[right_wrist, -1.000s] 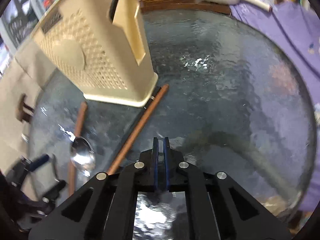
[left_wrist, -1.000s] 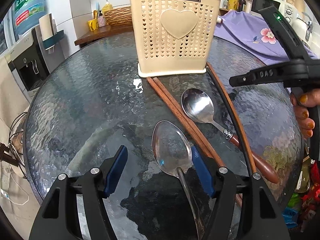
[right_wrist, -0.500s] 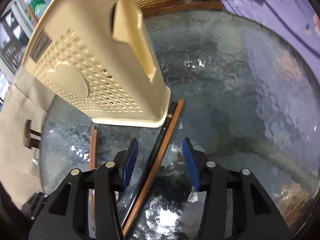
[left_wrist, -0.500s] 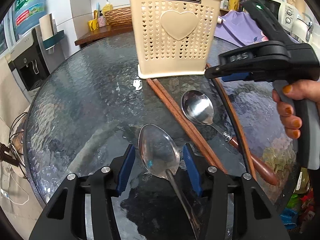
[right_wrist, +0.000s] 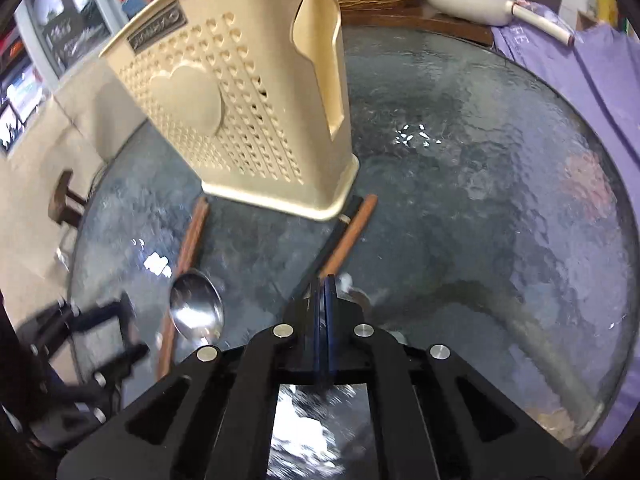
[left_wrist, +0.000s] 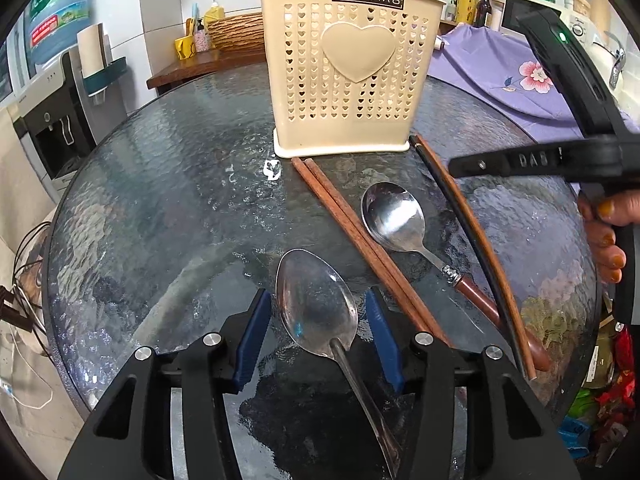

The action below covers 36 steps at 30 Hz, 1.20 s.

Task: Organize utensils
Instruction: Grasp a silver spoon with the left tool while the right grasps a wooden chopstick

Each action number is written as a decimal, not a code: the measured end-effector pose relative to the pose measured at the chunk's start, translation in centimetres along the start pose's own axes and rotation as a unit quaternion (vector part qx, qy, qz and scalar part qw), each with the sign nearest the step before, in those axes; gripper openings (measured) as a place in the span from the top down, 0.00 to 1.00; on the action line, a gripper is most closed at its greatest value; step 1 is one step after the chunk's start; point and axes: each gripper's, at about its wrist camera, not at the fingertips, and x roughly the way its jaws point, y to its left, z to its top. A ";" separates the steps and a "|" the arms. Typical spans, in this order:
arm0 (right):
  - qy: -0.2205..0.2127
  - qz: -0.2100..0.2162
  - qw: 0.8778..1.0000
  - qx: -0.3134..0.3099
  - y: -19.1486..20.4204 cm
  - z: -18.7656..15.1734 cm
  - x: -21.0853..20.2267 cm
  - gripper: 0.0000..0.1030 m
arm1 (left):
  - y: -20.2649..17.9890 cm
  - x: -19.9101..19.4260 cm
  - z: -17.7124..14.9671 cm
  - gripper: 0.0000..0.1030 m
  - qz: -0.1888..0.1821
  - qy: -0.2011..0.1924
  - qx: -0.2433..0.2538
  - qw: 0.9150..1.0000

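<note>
A cream perforated utensil holder (left_wrist: 312,92) (right_wrist: 240,120) stands on the round glass table (left_wrist: 160,200), with a few sticks poking from its top. A plain steel spoon (left_wrist: 316,304) lies with its bowl between the blue pads (left_wrist: 256,336) of my left gripper (left_wrist: 318,320). The jaws are open, with slim gaps either side of the bowl. A wooden-handled spoon (left_wrist: 394,216) (right_wrist: 196,312) and two brown chopsticks (left_wrist: 360,236) lie beside it. My right gripper (right_wrist: 325,280) (left_wrist: 454,169) is shut, its tips over a black and a brown chopstick (right_wrist: 352,228) (left_wrist: 472,232) that lie flat.
A hand (left_wrist: 608,220) grips the right tool at the table's right edge. A purple flowered cloth (left_wrist: 500,76) lies behind right. A wicker basket (left_wrist: 232,32) and a pan (right_wrist: 468,0) are on the far counter, and a water dispenser (left_wrist: 52,120) stands left.
The left jaws narrowed around the steel spoon and nudged it left, away from the brown chopsticks. The right jaws opened over the black and brown chopsticks, then shut again.
</note>
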 end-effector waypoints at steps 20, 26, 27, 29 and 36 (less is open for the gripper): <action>-0.015 0.061 0.989 0.134 -1.9 1.1 0.6 0.81 | 0.3 -0.1 -0.2 0.53 0.001 0.000 0.002 1.000; -0.008 0.018 0.992 0.121 -1.3 0.9 1.0 0.71 | 0.2 -0.2 -0.2 0.53 0.001 0.001 0.002 1.000; -0.007 0.011 0.992 0.123 -1.3 0.9 1.0 0.71 | 0.2 -0.2 -0.2 0.53 0.001 0.001 0.002 1.000; -0.005 0.010 0.992 0.125 -1.4 0.7 0.9 0.71 | 0.3 -0.2 -0.2 0.53 0.001 0.001 0.000 1.000; -0.002 -0.014 0.995 0.103 -1.2 1.1 1.0 0.71 | 0.2 -0.1 -0.1 0.53 0.002 0.000 0.000 1.000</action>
